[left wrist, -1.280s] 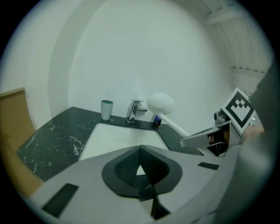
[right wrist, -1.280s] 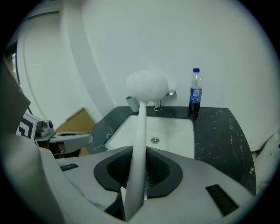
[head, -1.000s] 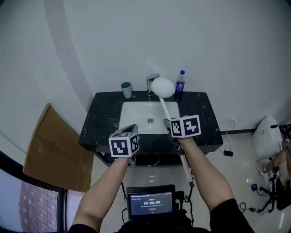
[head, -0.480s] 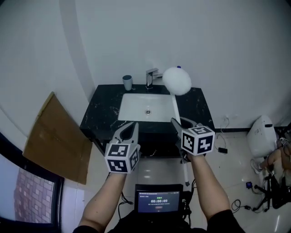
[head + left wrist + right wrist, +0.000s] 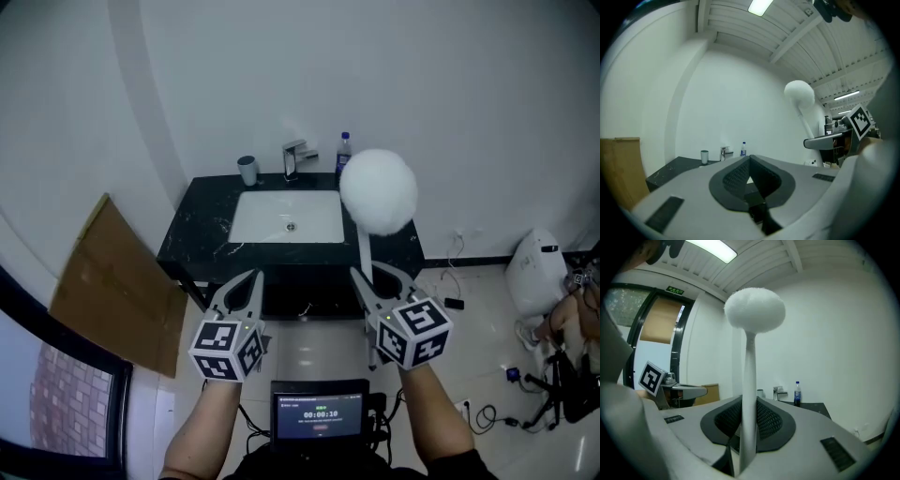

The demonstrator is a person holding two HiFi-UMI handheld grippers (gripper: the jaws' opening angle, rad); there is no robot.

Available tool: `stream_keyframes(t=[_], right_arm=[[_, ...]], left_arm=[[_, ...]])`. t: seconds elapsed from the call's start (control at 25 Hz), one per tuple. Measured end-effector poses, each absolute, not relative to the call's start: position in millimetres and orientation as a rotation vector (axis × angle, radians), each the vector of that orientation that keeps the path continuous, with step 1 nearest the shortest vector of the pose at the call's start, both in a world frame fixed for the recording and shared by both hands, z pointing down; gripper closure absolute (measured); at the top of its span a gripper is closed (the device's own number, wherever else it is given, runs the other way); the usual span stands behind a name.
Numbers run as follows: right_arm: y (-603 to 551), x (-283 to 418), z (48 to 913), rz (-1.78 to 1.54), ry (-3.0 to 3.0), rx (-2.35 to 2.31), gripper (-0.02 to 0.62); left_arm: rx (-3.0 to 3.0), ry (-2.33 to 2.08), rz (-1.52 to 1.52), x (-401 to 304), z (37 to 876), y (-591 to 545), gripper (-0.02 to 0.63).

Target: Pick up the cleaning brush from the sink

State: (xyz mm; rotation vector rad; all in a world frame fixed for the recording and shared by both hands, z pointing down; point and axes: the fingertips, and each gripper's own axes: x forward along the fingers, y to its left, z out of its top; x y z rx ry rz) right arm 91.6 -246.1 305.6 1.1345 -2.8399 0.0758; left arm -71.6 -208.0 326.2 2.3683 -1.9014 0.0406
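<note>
The cleaning brush has a white fluffy head (image 5: pixel 378 190) on a white handle (image 5: pixel 365 251) and stands upright, clear of the white sink (image 5: pixel 262 220). My right gripper (image 5: pixel 378 277) is shut on the lower handle, in front of the black counter (image 5: pixel 197 236). In the right gripper view the handle (image 5: pixel 749 390) runs up between the pads to the head (image 5: pixel 754 309). My left gripper (image 5: pixel 246 281) hovers level to the left, shut and empty. In its own view the left gripper (image 5: pixel 750 161) holds nothing, and the brush head (image 5: pixel 799 93) shows at the right.
A faucet (image 5: pixel 295 157), a grey cup (image 5: pixel 247 170) and a blue-capped bottle (image 5: pixel 343 153) stand at the back of the counter. Cardboard (image 5: pixel 112 291) leans at the left. A screen (image 5: pixel 319 412) sits below my hands. A white appliance (image 5: pixel 536 277) and cables lie on the floor at the right.
Both grippers have drawn back from the sink toward me and risen. The brush has come out over the counter edge with the right gripper and now stands upright.
</note>
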Motion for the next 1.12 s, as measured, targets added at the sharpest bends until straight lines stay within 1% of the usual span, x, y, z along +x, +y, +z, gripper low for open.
stream_keyframes(t=[0.16,0.4,0.64,0.96,1.12], right_arm=[[-214,114,301,0.027,-2.873,1.195,0.545],[-184,117,325,-0.036,-2.886,1.221,0.545],[-165,133,335,0.091,-2.922,1.313,0.545],[-157,140,327,0.043,-2.94,1.309,0.545],[-158,141,330,0.057,-2.946,1.31,0.545]], left_arm=[[2.382,-1.863,0.024,-78,321,-171,0.604],[2.358,-1.897,-0.001,-99,341,-139,0.604],[2.338,-1.883,-0.03,-88,355,-119,0.604],[2.421,-1.863,0.029,-72,353,-100,0.604],[2.379,-1.885,-0.006,-79,354,-100,0.604]])
